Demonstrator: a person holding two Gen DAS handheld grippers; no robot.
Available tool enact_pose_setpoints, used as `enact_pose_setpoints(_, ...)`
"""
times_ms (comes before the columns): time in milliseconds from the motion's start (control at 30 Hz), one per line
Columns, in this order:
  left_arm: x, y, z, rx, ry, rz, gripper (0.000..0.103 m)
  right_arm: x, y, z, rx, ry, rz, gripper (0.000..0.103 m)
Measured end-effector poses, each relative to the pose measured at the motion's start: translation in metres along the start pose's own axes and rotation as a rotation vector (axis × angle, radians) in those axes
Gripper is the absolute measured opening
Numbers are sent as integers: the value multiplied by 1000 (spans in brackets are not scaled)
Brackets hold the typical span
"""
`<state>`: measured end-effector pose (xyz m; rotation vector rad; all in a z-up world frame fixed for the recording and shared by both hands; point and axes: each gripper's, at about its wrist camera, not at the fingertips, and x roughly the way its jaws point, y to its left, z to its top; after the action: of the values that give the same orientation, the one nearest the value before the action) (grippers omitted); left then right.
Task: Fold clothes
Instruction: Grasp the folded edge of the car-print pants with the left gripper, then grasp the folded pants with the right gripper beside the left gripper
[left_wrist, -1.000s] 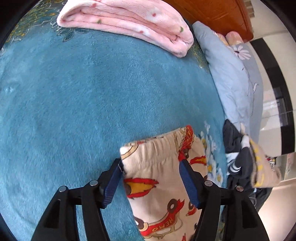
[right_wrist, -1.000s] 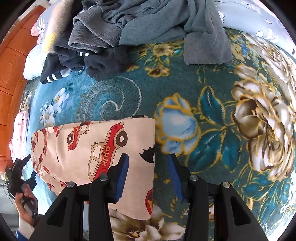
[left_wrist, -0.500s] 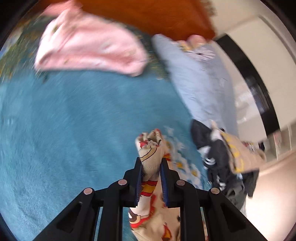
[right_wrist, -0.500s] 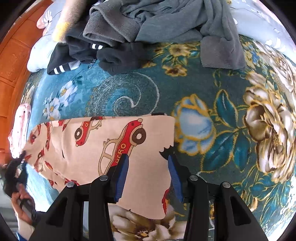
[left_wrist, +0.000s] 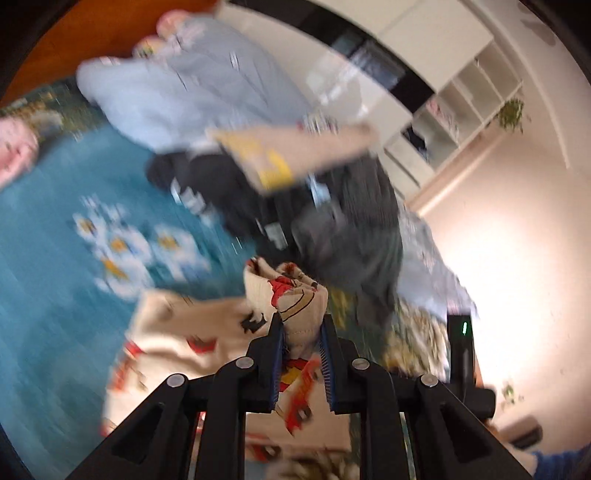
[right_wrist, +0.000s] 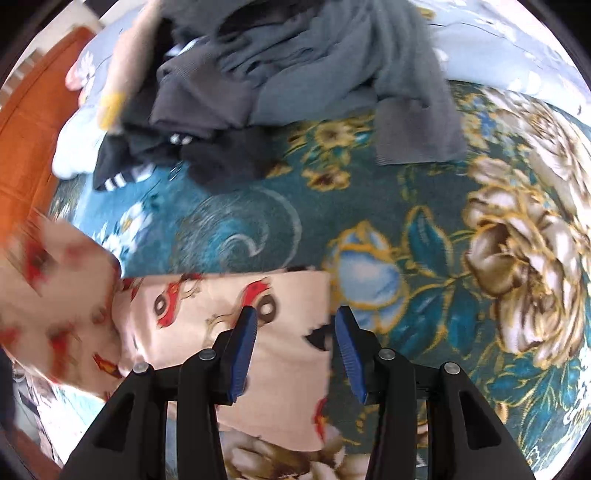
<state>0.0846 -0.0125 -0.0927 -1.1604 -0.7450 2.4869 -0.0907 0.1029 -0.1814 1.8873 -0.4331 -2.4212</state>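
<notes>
Beige car-print trousers (right_wrist: 221, 314) lie on the teal floral blanket (right_wrist: 424, 258). My left gripper (left_wrist: 301, 332) is shut on the bunched waistband end of the trousers (left_wrist: 295, 295) and holds it lifted over the rest of the cloth. In the right wrist view that lifted end shows blurred at the left (right_wrist: 55, 295). My right gripper (right_wrist: 295, 328) is open just above the trousers' other end, over its edge, with nothing between the pads.
A pile of dark grey and black clothes (right_wrist: 295, 74) lies at the back of the blanket, with a beige and yellow garment (left_wrist: 288, 151) on it. A light blue quilt (left_wrist: 184, 92) and an orange headboard (right_wrist: 26, 147) lie beyond. A pink garment (left_wrist: 14, 151) sits far left.
My left gripper closed on the trousers' waistband, lifted it and swung it towards the right gripper's end. The right gripper stayed open over the other end.
</notes>
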Motion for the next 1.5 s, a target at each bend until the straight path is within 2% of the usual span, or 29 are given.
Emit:
enact_pose_setpoints(167,48,-29,-46,138,203,32,19,-1,-26,-2,84,6,-26,45)
enact_pose_setpoints(233,61,-23,-59,124,271,33,20,0,-31,-3,114,14,-12,45)
enact_pose_setpoints(333,67,-9,-65,27,325,-11,24,-2,-35,-5,125,17,18,45)
enact_pose_setpoints(367,66,-7,-65,7,325,-22,26,-3,-33,-5,117,15,32,45)
enact_pose_setpoints(400,65,-5,-65,-11,323,-35,33,-4,-31,-5,108,14,47,45)
enact_pose_setpoints(433,63,-3,-65,-28,319,-50,45,-5,-29,-6,99,13,62,46)
enact_pose_setpoints(500,59,-1,-63,-65,313,-86,60,-8,-23,-6,77,8,96,55)
enact_pose_setpoints(533,56,4,-62,-92,307,-91,61,-9,-19,-6,63,3,115,55)
enact_pose_setpoints(633,42,31,-62,-180,279,-24,61,-10,-4,-5,4,0,173,55)
enact_pose_setpoints(767,23,66,-62,-297,240,67,61,2,11,-12,-53,65,238,55)
enact_pose_setpoints(933,0,110,-62,-442,189,181,60,22,33,-23,-123,117,262,56)
enact_pose_setpoints(1033,-11,131,-62,-511,169,242,60,33,42,-21,-115,115,245,56)
enact_pose_setpoints(1167,-4,129,-67,-482,209,267,60,47,48,-15,-59,112,219,56)
enact_pose_setpoints(1267,-12,137,-71,-531,183,219,60,52,53,-15,-51,109,200,56)
enact_pose_setpoints(1333,-19,144,-75,-582,158,180,60,51,59,-16,-69,114,225,56)
enact_pose_setpoints(1367,-22,147,-77,-607,145,162,60,50,63,-16,-86,111,218,51)
enact_pose_setpoints(1400,-25,150,-78,-627,133,144,60,47,66,-16,-106,104,203,32)
enact_pose_setpoints(1433,-28,151,-77,-639,119,124,60,45,69,-15,-118,104,198,20)
enact_pose_setpoints(1500,-35,151,-73,-653,86,72,60,37,70,-13,-129,105,211,17)
